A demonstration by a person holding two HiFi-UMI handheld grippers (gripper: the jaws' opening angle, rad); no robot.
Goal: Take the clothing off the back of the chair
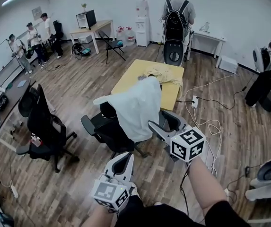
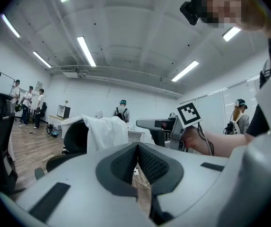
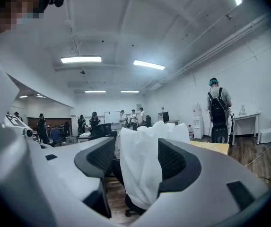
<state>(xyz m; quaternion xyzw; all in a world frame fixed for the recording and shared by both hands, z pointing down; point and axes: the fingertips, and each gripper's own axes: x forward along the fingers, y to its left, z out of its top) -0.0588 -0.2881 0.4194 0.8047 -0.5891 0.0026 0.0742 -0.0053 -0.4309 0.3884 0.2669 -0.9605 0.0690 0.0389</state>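
A white garment [image 1: 137,108] hangs over the back of a black office chair [image 1: 104,129] beside a yellow table [image 1: 130,77]. My right gripper [image 1: 158,118] is level with the garment's lower right edge, its jaws open. In the right gripper view the garment [image 3: 142,160] shows through the gap of the right gripper [image 3: 137,161], still ahead of the pads, which touch nothing. My left gripper [image 1: 125,157] is lower and nearer to me, short of the chair, shut and empty. The left gripper view shows its pads [image 2: 147,162] meeting, the garment [image 2: 108,132] further off.
A crumpled beige cloth [image 1: 163,74] lies on the yellow table. Another black chair [image 1: 45,126] stands to the left. A power strip [image 1: 195,101] and cables [image 1: 211,126] lie on the floor at right. A person with a backpack [image 1: 175,18] stands behind the table; others stand far left.
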